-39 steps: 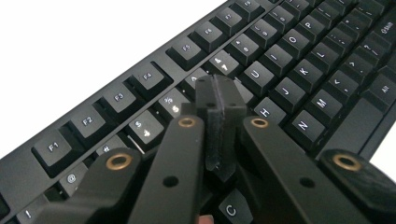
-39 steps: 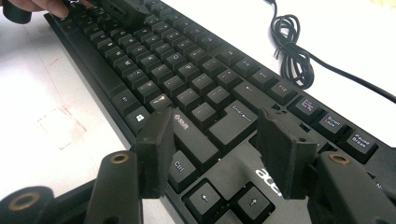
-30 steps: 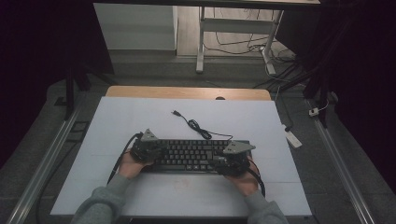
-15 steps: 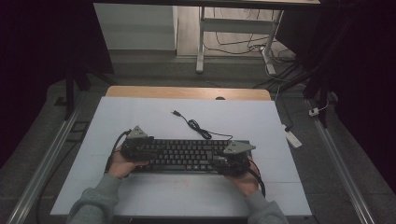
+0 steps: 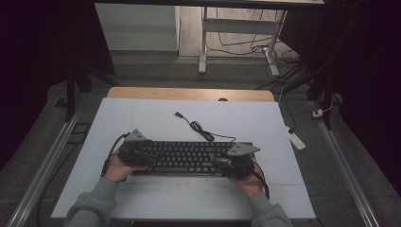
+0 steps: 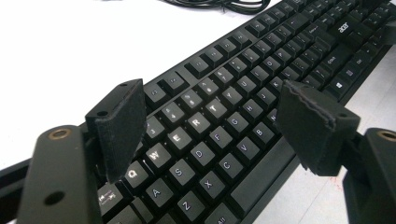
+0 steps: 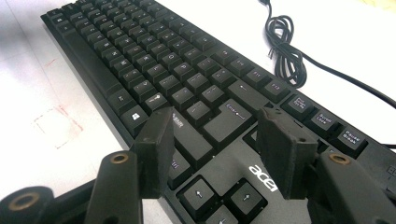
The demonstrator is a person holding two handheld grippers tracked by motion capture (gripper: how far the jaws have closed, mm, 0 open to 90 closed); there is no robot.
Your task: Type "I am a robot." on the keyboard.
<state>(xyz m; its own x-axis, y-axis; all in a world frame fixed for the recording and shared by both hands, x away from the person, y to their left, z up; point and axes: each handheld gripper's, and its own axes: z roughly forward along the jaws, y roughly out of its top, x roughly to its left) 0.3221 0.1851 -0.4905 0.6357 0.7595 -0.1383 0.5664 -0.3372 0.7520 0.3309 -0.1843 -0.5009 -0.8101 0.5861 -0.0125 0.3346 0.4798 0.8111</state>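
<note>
Black keyboard (image 5: 189,157) lies flat on the white table (image 5: 142,118), lower middle of the high view, its cord (image 5: 198,128) coiled just behind it toward the upper middle. Left gripper (image 6: 205,121) sits over the keyboard's left end, jaws just opened wide, keys showing between the pads, nothing gripped. Right gripper (image 7: 215,144) hangs over the right end by the arrow keys, jaws apart, empty.
</note>
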